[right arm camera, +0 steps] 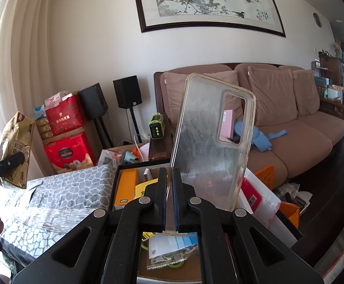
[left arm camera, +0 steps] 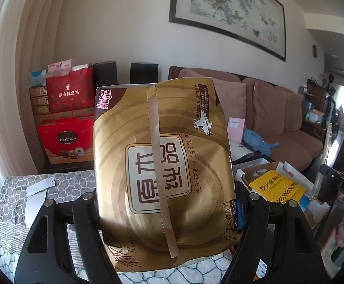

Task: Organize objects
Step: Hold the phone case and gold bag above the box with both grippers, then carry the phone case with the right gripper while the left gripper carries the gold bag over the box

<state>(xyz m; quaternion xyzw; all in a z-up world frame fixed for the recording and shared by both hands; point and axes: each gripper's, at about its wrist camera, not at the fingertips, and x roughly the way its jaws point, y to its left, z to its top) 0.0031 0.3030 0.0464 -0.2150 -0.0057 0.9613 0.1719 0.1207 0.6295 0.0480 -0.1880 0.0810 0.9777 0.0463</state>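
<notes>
My left gripper (left arm camera: 167, 196) is shut on a gold tissue pack (left arm camera: 162, 165) and holds it upright in the air above a grey stone-patterned cloth surface (left arm camera: 72, 179). The pack (right arm camera: 15, 149) and the left gripper also show at the far left of the right wrist view. My right gripper (right arm camera: 169, 177) is shut on the lower edge of a clear phone case (right arm camera: 209, 142), which stands upright above an open box of clutter (right arm camera: 129, 187). The case (left arm camera: 323, 163) shows thin and edge-on at the right of the left wrist view.
Red gift bags (left arm camera: 67, 118) are stacked at the back left by the curtain. Two black speakers (right arm camera: 127, 92) stand by the wall. A brown sofa (right arm camera: 290, 123) carries a pink box and blue items. A yellow box (left arm camera: 276, 187) lies in the open box. White papers (left arm camera: 39, 189) lie on the cloth.
</notes>
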